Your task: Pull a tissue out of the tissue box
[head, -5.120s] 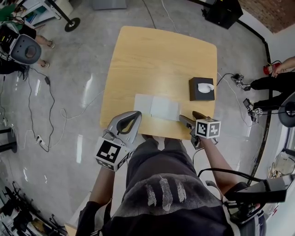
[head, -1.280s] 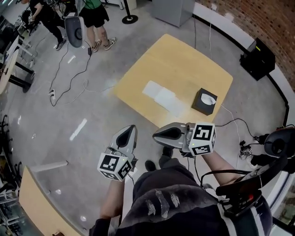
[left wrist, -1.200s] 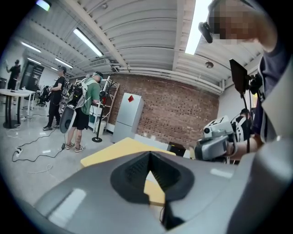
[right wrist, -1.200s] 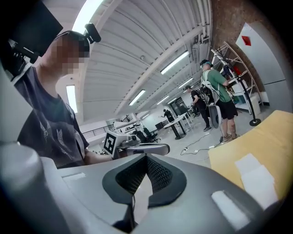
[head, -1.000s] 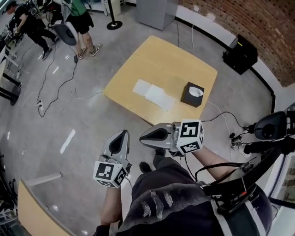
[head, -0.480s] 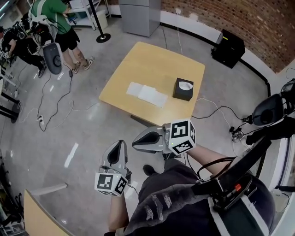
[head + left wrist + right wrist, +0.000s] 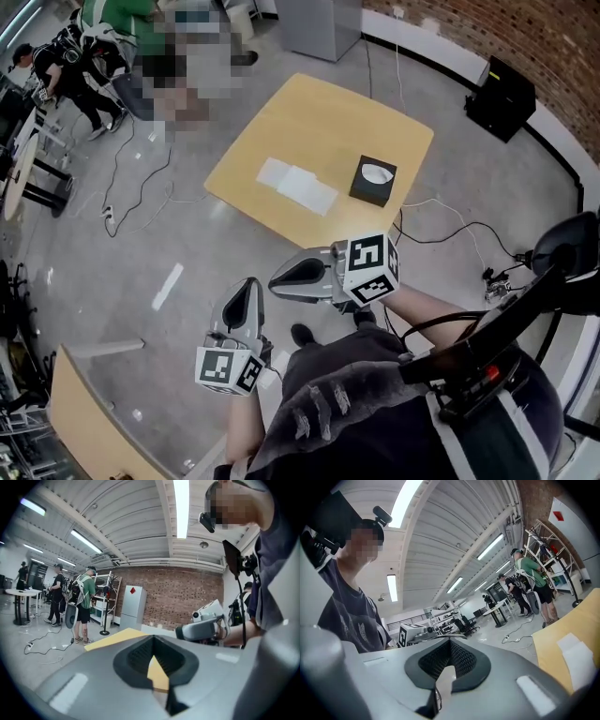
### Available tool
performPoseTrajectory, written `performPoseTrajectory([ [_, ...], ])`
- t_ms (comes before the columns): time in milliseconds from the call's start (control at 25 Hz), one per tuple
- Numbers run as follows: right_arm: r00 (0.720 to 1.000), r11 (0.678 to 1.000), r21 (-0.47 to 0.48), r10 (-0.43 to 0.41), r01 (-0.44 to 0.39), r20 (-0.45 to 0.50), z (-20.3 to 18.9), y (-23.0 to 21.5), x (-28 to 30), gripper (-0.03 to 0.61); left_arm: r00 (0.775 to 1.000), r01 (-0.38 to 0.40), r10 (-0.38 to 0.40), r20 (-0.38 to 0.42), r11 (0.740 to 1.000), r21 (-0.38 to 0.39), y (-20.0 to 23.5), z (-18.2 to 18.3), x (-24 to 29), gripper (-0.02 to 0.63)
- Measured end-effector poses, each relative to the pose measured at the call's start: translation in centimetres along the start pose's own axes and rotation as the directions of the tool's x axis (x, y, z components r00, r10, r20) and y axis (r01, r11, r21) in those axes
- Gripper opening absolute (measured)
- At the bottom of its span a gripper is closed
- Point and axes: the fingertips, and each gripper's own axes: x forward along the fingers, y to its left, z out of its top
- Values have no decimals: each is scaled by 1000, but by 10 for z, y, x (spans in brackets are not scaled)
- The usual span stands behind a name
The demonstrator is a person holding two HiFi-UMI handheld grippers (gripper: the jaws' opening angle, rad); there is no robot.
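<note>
Both closed; left tongs point(image 7: 249, 286) points forward, right tongs point(image 7: 274, 278) points leftward.

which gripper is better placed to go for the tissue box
Probably the right hand-held gripper: it is nearer the tissue box than the left hand-held gripper. Both are shut, empty and away from the table.

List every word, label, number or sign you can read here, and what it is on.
No words or numbers are readable.
Red diamond sign on the tall pale grey metal cabinet: any print too small to read.
Black-and-white square markers on the left gripper and right gripper: patterns, no letters.
Black cube-shaped tissue box: no label visible.
</note>
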Motion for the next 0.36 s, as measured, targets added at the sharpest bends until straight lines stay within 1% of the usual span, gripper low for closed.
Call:
performPoseTrajectory([
  [200, 999, 999, 26, 36, -36, -7, -15, 9, -52, 0, 999, -31, 31, -14, 999, -10, -47, -14, 20, 2],
  [360, 998, 998, 24, 55, -55, -15, -22, 13, -82, 0, 999, -43, 43, -13, 999, -24, -77, -24, 34, 2],
])
